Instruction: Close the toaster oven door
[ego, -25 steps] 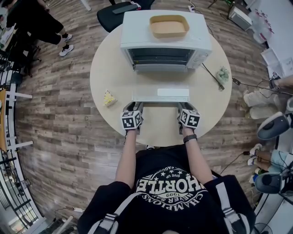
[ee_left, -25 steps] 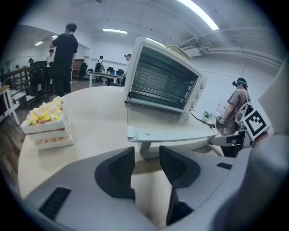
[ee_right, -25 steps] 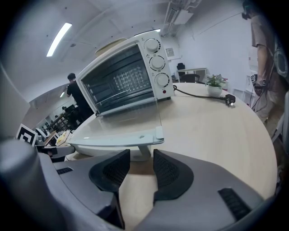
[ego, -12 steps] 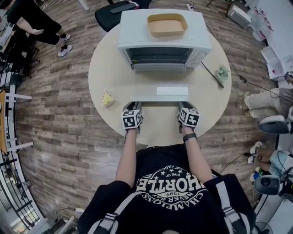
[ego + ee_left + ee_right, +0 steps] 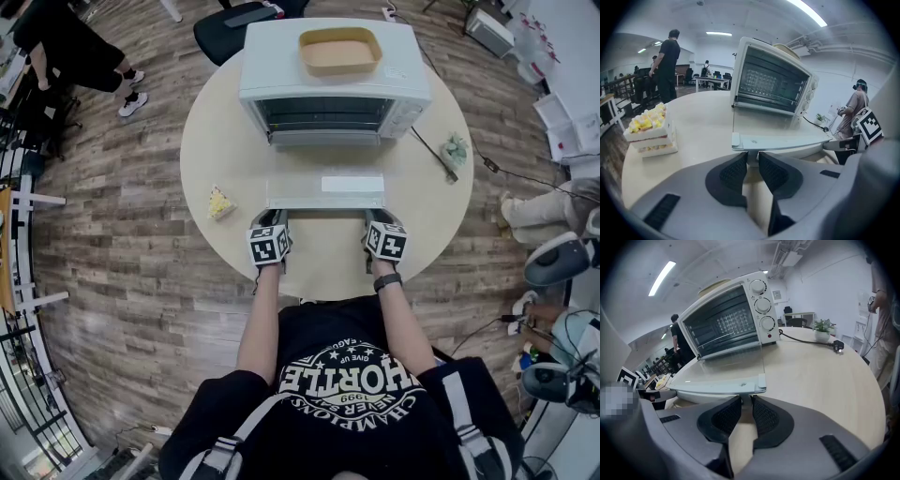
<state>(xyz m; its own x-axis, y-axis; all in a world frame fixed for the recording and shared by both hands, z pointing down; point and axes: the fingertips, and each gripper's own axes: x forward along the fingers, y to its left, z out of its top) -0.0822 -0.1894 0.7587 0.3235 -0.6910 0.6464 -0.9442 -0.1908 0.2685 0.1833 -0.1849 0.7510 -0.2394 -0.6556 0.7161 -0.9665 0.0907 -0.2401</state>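
Head view: the toaster oven [image 5: 335, 70] stands at the far side of the round surface [image 5: 234, 141], with a tan tray [image 5: 339, 51] on its roof. Its door [image 5: 309, 192] lies open, flat and level, reaching toward the person. The left gripper [image 5: 274, 217] and the right gripper [image 5: 377, 217] sit at the door's near edge, one by each corner. A slice of cake [image 5: 220, 202] rests on the surface left of the door, and a small plant [image 5: 457, 150] stands off to the right

Left gripper view: the door's front edge runs just above the jaws. A post of the door handle [image 5: 752, 158] stands between the pads, and the jaws are closing on it, both pads touching

Right gripper view: the jaws are clenched on the door handle under the door's right corner. A plug [image 5: 837, 345] lies on the surface near the plant
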